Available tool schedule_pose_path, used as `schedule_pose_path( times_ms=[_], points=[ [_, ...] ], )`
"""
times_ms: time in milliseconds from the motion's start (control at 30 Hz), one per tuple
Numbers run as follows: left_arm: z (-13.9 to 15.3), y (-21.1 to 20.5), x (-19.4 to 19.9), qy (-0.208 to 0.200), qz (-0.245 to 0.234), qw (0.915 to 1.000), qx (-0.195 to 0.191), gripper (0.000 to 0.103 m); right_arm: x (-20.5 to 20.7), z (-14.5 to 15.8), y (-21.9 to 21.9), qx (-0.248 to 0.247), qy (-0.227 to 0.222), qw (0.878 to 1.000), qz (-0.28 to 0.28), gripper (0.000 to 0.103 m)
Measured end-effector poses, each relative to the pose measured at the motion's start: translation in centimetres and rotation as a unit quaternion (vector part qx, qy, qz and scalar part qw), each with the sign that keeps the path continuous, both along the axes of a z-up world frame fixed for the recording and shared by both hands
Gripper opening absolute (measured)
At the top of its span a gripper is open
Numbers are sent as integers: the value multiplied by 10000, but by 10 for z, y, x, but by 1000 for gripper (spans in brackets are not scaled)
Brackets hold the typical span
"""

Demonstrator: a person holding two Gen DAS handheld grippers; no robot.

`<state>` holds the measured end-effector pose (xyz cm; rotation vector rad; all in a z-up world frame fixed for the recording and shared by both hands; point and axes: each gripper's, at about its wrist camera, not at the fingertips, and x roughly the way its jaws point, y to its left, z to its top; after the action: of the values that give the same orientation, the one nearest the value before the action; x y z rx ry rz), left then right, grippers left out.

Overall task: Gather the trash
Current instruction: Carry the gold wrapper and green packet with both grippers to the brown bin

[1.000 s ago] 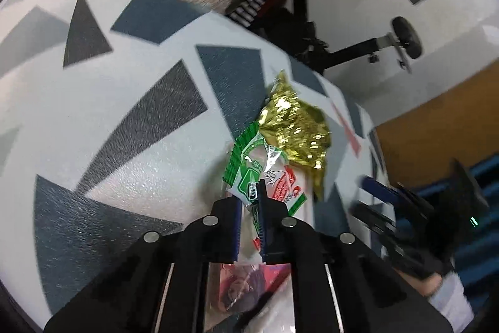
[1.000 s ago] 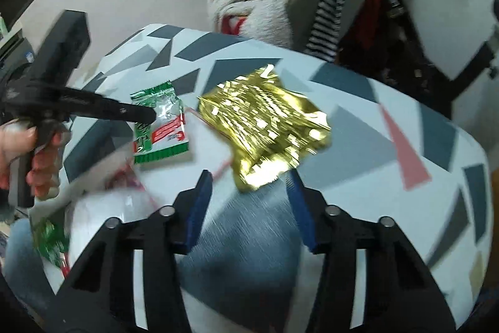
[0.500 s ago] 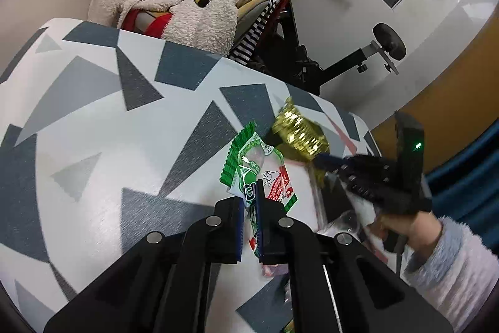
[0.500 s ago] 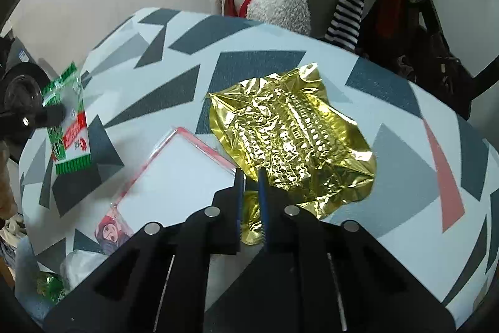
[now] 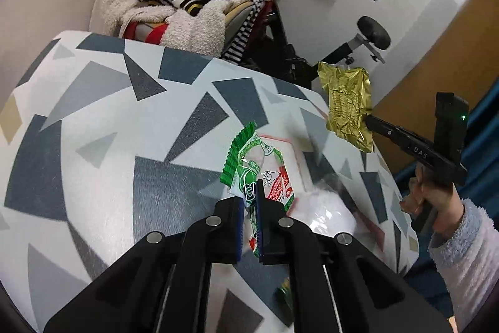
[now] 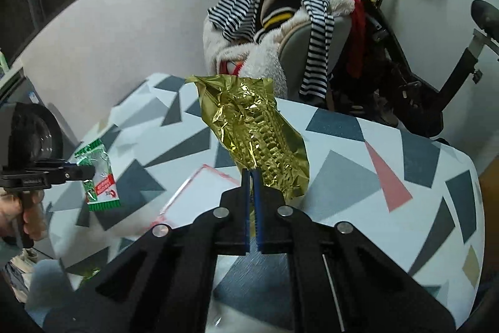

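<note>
My left gripper (image 5: 249,192) is shut on a green, white and red snack wrapper (image 5: 259,167), held above the patterned table (image 5: 93,145). The same wrapper (image 6: 98,177) hangs from the left gripper (image 6: 89,172) at the left of the right wrist view. My right gripper (image 6: 251,172) is shut on a crumpled gold foil wrapper (image 6: 252,127), lifted clear of the table (image 6: 405,208). In the left wrist view that gold wrapper (image 5: 347,105) hangs from the right gripper (image 5: 369,122) at the right, with a hand and a fleece sleeve (image 5: 461,245) behind it.
A white card with a red border (image 6: 205,186) lies on the table under the wrappers. A clear plastic bag (image 5: 327,208) and a small green scrap (image 5: 285,292) lie near the front edge. Behind the table stands a chair heaped with clothes (image 6: 280,21) and an exercise bike (image 6: 421,77).
My right gripper shut on the gold wrapper and lifted it off the table. The left gripper rose and pulled back with the green wrapper, uncovering the white card.
</note>
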<state>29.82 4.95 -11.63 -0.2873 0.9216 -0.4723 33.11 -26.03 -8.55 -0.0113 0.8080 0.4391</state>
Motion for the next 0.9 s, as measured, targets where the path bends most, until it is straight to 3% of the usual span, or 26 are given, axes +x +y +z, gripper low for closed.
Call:
schedule_pose_path(
  times_ms=[400,667,900],
  points=[
    [29,-2,-110,-363,-404,9980,323,7,-137,28,1,443,-145,9985,301,6],
    [24,5,-188,-415,-496,9972,373,7,-233,24,3,558,-12,9968,567,6],
    [18,3,-240,-435,-599,9962,451,7,-302,1,12,552,290,9947,813,6]
  ],
)
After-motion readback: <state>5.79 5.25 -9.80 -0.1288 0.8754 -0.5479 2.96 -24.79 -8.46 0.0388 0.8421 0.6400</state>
